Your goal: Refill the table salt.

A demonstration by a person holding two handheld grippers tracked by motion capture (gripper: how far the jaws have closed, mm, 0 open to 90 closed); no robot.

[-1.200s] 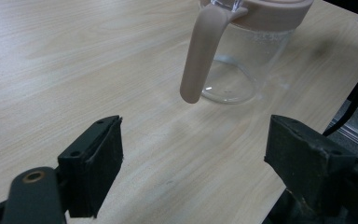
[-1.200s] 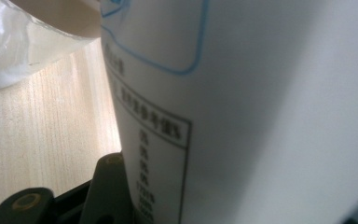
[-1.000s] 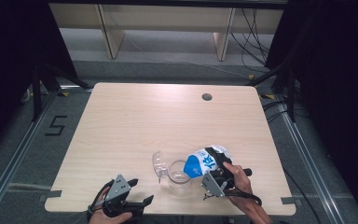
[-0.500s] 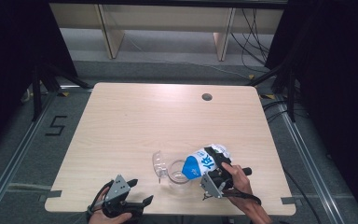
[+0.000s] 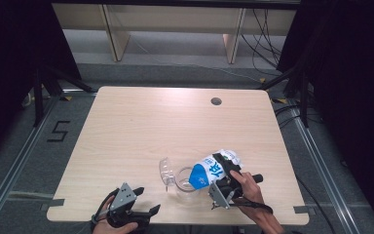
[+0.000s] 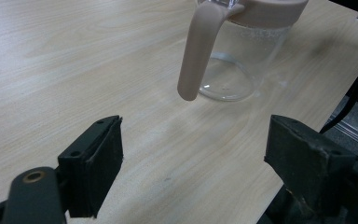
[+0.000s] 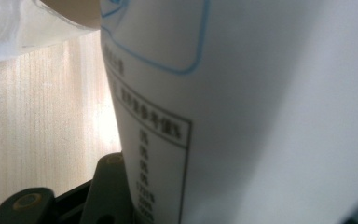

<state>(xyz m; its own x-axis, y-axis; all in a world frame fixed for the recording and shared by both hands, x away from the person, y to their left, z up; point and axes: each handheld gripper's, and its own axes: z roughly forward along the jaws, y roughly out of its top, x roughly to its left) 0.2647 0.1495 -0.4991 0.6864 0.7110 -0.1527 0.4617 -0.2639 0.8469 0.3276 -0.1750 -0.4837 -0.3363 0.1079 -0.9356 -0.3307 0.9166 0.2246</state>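
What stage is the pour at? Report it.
Done: the right gripper has the white and blue bottle clamped in its jaws and tipped toward the clear jug on the table. In hand: holding that tilt over the jug's mouth. Whether liquid is flowing I cannot tell. Left: finishing the pour and setting the bottle down. The left gripper waits open.

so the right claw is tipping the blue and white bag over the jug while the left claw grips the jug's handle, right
Not quite: the left claw grips nothing. The left gripper view shows its jaws open, with the jug's handle apart from them, farther off. The rest holds: in the high view the right claw tips the blue and white bag over the jug.
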